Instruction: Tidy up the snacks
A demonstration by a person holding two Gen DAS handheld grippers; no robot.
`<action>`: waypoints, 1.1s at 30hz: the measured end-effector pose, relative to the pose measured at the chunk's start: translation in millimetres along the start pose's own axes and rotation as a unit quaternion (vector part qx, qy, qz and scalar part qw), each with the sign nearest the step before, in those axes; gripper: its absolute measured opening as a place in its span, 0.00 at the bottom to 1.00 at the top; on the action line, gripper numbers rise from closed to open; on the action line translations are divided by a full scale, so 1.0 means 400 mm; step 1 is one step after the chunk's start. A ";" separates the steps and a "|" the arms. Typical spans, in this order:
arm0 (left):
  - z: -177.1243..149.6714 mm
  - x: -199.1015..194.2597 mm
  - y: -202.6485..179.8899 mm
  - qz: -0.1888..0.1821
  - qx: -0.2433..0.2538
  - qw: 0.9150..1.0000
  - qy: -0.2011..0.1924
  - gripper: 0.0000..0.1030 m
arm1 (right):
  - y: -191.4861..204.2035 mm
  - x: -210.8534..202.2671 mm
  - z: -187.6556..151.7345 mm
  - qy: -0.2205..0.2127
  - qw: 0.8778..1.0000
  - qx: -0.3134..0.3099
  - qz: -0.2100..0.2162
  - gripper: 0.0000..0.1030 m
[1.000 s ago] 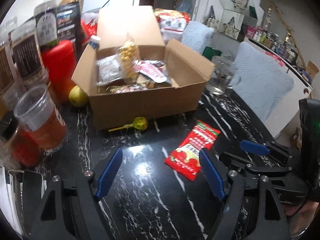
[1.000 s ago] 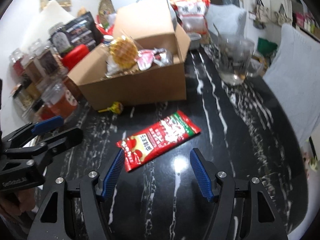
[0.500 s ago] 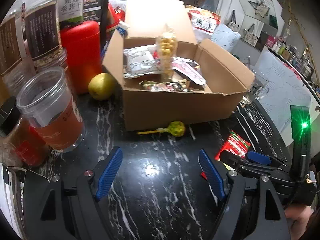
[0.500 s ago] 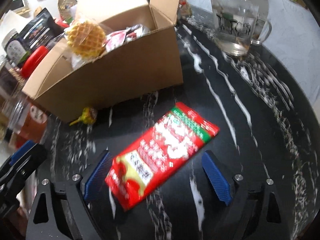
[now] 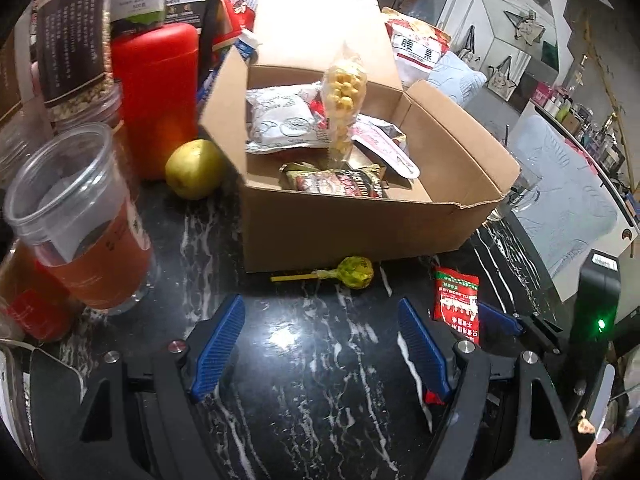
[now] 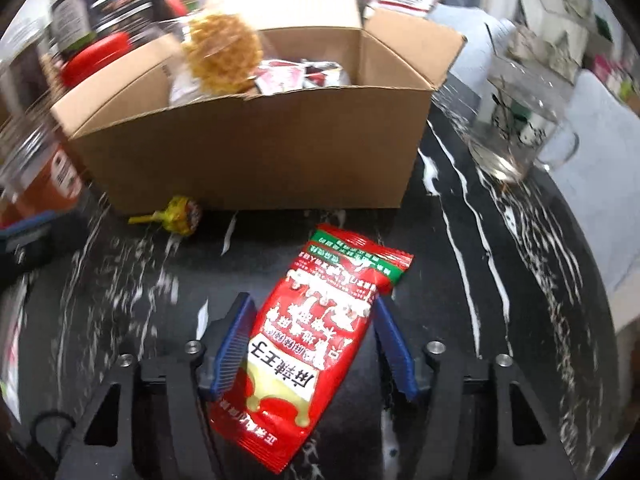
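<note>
Here the worktop (image 5: 320,360) is big, black and shiny, with white streaks like marble. Just ahead of both tools sits the box (image 5: 360,236), brown cardboard with its flaps up so snacks can drop in; some bags are already inside. Between the right tool's (image 6: 316,344) blue ribbed pads lies the red packet (image 6: 316,332), flat, smooth and crinkly. Its jaws are closing around it, and the pads look right at its edges, ready to lift. The left tool (image 5: 320,344) is wide apart and holds nothing. Just ahead of it, by the box wall, lies a small round lollipop (image 5: 354,273) on a yellow stick.
</note>
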State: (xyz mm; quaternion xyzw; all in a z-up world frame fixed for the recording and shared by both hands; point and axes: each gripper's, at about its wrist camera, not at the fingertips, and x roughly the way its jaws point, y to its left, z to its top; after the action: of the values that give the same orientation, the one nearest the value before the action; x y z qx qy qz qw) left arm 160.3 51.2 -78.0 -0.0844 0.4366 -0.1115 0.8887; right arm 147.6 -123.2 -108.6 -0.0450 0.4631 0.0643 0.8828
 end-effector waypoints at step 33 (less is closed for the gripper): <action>0.016 0.184 -0.113 0.108 -0.048 0.993 -0.013 0.41 | -0.127 -0.020 -0.002 0.009 0.998 0.031 0.045 0.48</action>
State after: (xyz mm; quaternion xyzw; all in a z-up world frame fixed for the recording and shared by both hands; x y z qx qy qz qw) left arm 203.6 -12.0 -118.7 -0.0809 0.4367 0.0075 0.8959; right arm 150.2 -174.1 -101.5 0.0031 0.4745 0.0891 0.8757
